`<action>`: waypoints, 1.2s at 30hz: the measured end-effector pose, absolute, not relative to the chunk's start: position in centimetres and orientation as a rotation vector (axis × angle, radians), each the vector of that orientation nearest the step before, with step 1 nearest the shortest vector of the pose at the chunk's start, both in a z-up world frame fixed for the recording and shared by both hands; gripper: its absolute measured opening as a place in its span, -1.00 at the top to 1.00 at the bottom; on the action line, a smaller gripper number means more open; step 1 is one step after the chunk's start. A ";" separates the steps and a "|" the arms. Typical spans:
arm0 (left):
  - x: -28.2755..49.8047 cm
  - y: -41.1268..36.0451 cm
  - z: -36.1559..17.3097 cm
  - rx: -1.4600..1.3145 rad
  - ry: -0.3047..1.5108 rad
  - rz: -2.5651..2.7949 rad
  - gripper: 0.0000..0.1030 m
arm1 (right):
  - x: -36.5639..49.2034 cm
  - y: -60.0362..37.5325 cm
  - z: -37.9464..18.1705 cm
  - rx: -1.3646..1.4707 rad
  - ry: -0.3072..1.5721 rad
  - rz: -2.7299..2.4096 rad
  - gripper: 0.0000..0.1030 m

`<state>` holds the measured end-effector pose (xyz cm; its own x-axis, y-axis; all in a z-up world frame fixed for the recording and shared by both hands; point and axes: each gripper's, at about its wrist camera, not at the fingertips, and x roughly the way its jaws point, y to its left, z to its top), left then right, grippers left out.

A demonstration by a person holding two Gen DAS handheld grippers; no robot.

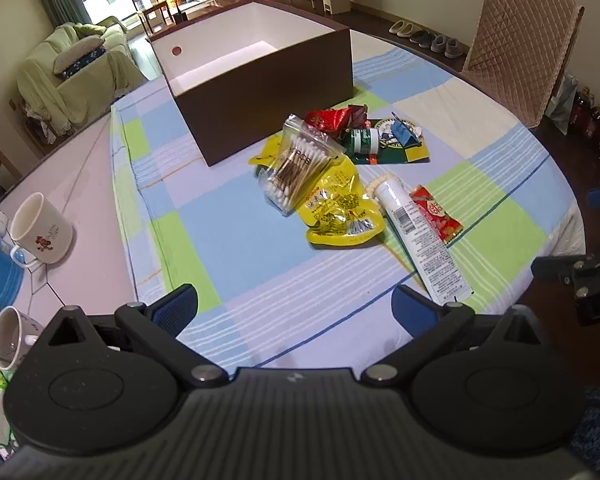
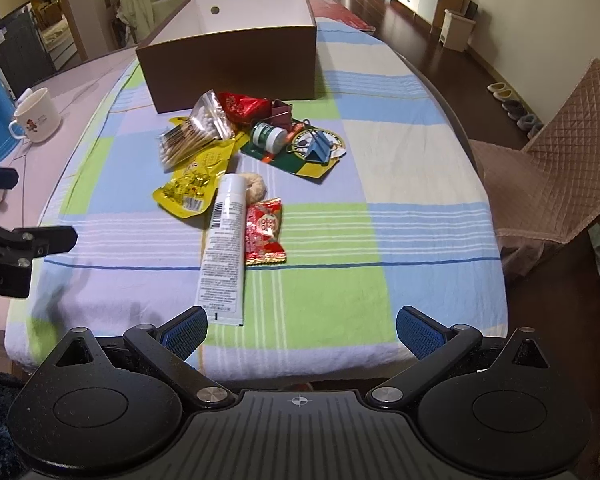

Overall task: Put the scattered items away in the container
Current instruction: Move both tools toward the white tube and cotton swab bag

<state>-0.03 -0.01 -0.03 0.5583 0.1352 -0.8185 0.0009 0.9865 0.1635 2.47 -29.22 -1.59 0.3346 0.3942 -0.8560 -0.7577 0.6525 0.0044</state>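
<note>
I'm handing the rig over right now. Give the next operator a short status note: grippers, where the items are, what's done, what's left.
Left gripper: open, empty, near the table's front edge.
Right gripper: open, empty, just short of the white tube.
Box: open at the far end of the cloth; what shows of its inside looks empty.
All items lie loose in front of it: cotton swab bag, yellow packet, red snack packet, green jar, blue binder clip.
Done: nothing. Left: everything; the tube is nearest.
</note>
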 end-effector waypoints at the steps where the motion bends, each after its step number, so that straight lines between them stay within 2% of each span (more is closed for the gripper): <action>1: -0.1 0.0 -0.1 0.148 0.977 0.078 -0.98 | 2.5 -29.2 -1.6 -0.443 0.961 0.780 -1.00; 5: 0.4 0.2 -0.1 0.140 1.017 0.076 -0.98 | 2.7 -29.2 -1.5 -0.457 0.961 0.770 -1.00; 36: 0.2 0.6 -0.8 0.136 1.000 0.087 -0.98 | 2.8 -27.6 -1.9 -0.461 1.008 0.804 -1.00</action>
